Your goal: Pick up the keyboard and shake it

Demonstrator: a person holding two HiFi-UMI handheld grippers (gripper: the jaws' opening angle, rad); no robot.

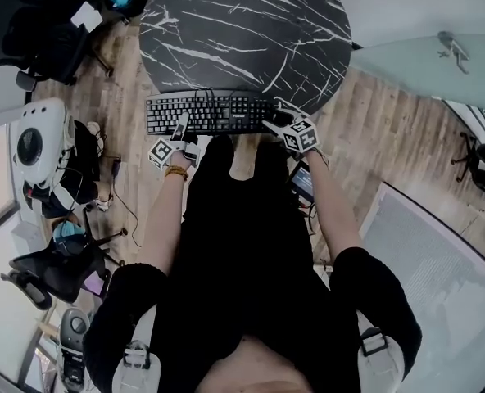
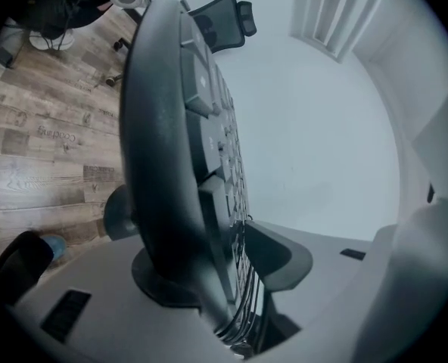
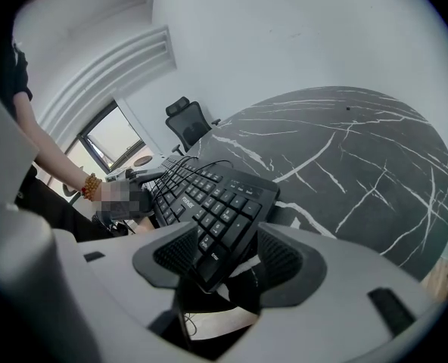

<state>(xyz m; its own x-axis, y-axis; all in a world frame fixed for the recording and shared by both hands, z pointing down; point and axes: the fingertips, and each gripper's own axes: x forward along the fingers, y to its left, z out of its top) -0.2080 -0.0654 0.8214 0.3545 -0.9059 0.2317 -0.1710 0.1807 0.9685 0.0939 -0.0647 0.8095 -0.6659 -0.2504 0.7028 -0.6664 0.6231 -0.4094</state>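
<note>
A black keyboard point(image 1: 210, 113) hangs over the near edge of the round black marble table point(image 1: 242, 31), held at both ends. My left gripper point(image 1: 181, 129) is shut on its left end. In the left gripper view the keyboard point(image 2: 163, 127) stands edge-on between the jaws of the left gripper point(image 2: 224, 271), one pad on its underside and the other at the keys, with coiled cable beside it. My right gripper point(image 1: 275, 124) is shut on the right end. In the right gripper view the keyboard's point(image 3: 216, 203) corner sits tilted between the pads of the right gripper point(image 3: 231, 259), above the table point(image 3: 345, 150).
Black office chairs stand at the far left point(image 1: 38, 31) and near left point(image 1: 54, 268). A white machine point(image 1: 38, 142) and loose cables lie on the wooden floor at the left. A small screen point(image 1: 302, 182) hangs by the person's right forearm. A glass partition point(image 1: 439, 252) runs along the right.
</note>
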